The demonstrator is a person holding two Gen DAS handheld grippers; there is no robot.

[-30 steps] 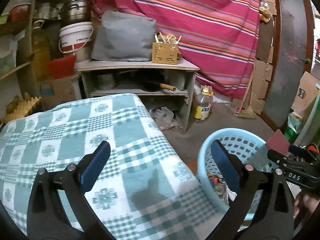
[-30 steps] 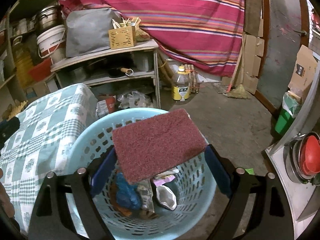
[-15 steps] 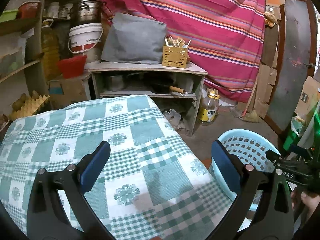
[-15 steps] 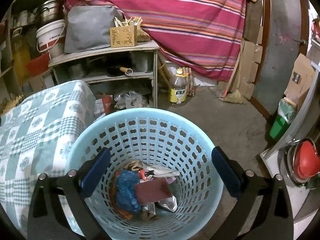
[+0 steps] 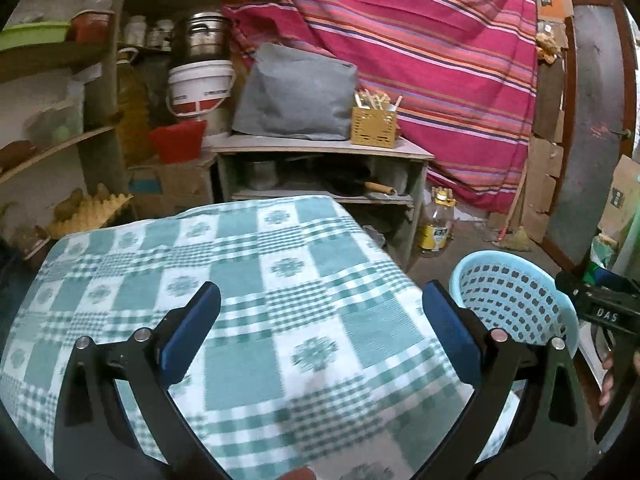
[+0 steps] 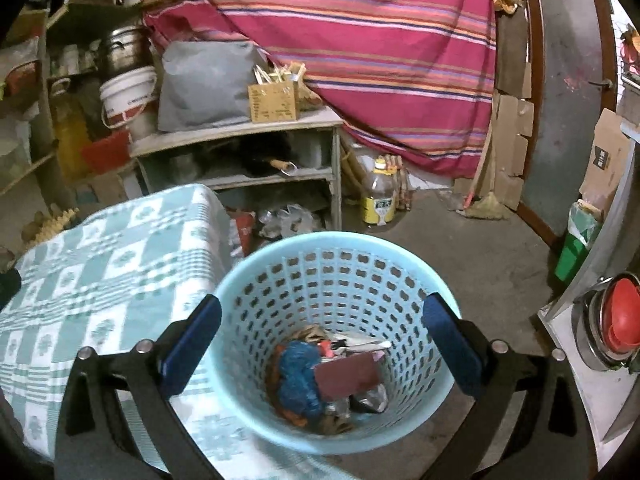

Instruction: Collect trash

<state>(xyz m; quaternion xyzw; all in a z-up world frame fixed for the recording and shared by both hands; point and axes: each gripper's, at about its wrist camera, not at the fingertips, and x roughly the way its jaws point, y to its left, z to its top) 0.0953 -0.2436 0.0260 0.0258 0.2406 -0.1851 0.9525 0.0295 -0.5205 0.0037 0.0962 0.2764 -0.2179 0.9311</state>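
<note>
The right gripper point(image 6: 320, 336) hovers above the blue basket point(image 6: 404, 256), fingers spread and empty; the maroon pad point(image 6: 347, 374) lies inside among other trash. The left gripper point(image 5: 320, 336), also spread, hangs over the table point(image 5: 248, 280) beside the basket. Scan the cloth for leftovers before reaching.

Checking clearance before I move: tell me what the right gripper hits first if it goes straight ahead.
The right gripper, open, points down into the blue basket; it would likely meet the maroon pad atop the trash first, though depth is uncertain.
</note>
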